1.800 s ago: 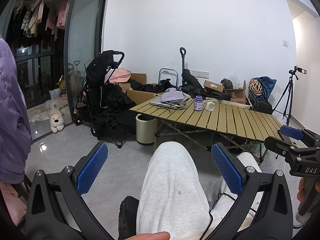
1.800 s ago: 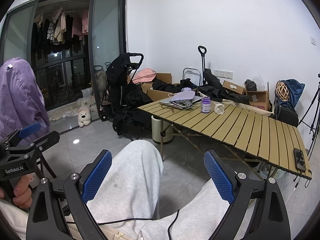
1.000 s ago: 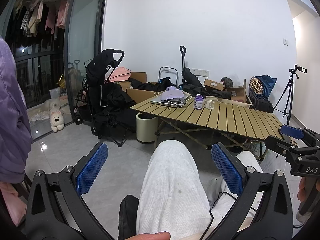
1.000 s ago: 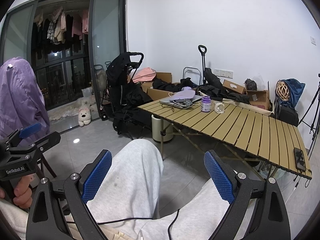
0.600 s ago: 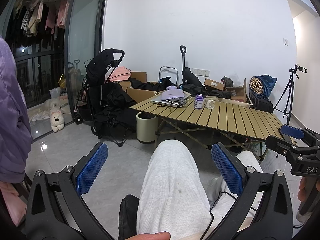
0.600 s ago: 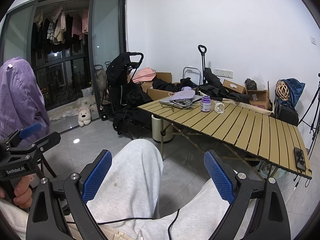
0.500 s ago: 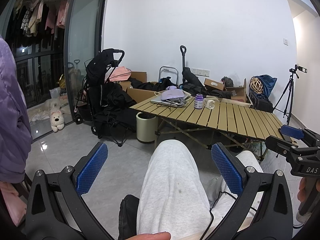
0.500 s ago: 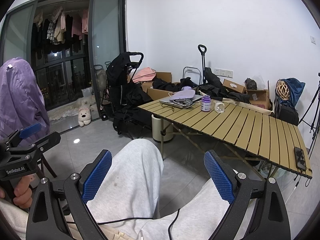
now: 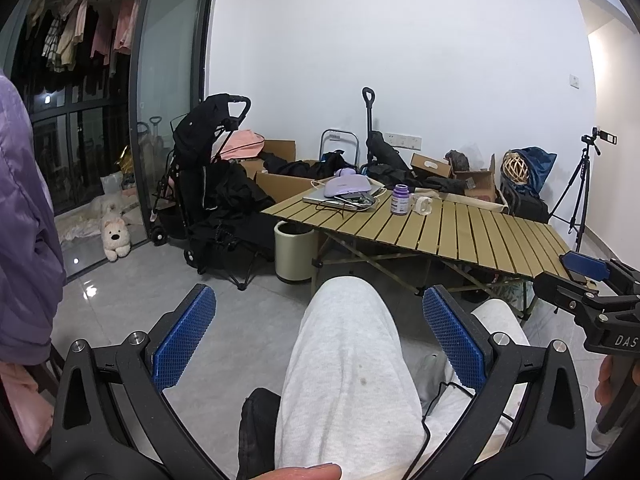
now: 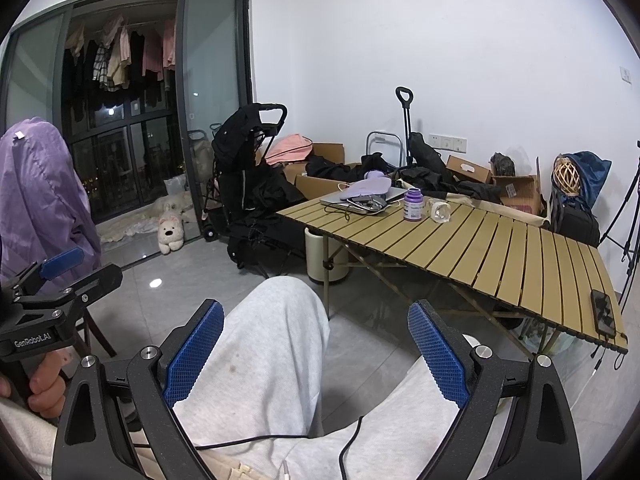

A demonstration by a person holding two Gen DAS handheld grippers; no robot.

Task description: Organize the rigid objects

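A slatted wooden folding table (image 9: 460,232) (image 10: 480,248) stands across the room. On its far end are a purple bottle (image 9: 400,199) (image 10: 413,204), a small clear cup (image 9: 423,205) (image 10: 440,212) on its side, and a laptop (image 9: 320,199) (image 10: 344,199) under a lilac object and cables. A black phone (image 10: 603,312) lies at the table's near right corner. My left gripper (image 9: 316,336) and right gripper (image 10: 316,348) are both open and empty, held low over the person's grey-trousered knees, far from the table.
A cream bin (image 9: 294,250) stands under the table's left end. A black stroller (image 9: 208,184) and folded chair are left of it. Cardboard boxes, bags and a tripod (image 9: 580,192) line the back wall. A purple jacket (image 10: 36,200) hangs on a chair at left.
Both views have shifted only very slightly; the grippers stay open over the knees and nothing on the table has moved.
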